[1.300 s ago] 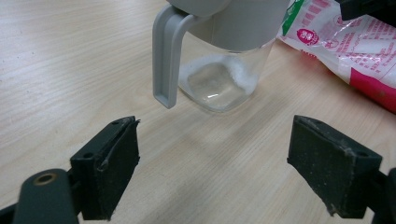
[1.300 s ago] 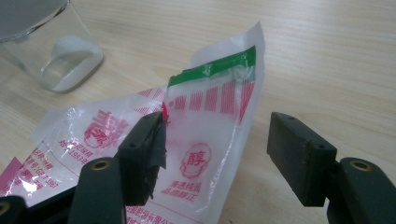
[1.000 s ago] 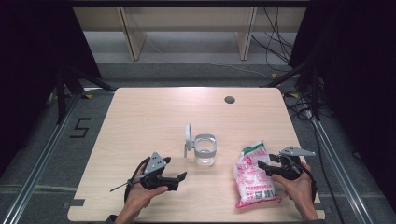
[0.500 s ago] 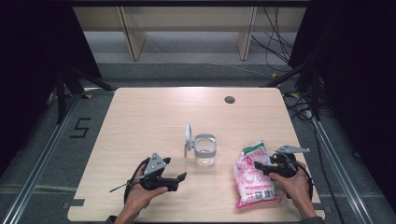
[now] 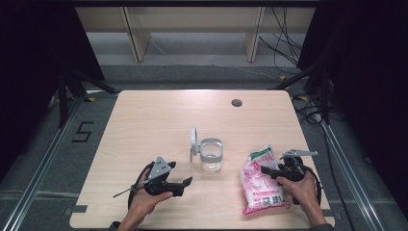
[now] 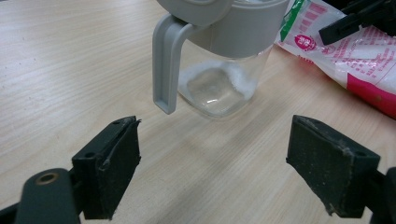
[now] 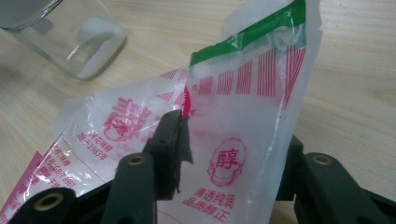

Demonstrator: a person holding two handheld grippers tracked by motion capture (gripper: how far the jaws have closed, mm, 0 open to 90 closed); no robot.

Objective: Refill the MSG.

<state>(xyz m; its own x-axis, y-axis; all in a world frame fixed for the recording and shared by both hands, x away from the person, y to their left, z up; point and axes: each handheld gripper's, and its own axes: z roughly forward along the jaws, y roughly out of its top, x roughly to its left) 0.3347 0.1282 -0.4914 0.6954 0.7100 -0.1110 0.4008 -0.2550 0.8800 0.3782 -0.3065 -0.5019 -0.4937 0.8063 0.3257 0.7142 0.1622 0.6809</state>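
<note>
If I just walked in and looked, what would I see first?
Probably the bright pink and white bag near the table's front right, with the right gripper closed on it. Next, the clear jar in the middle, its grey lid flipped up, and the left gripper pointing at it with jaws wide apart.

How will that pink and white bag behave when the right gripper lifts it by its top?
The bag looks like thin film, creased around the right gripper, so probably floppy. Its lower part lies full on the table, so it will likely sag, perhaps slip.
</note>
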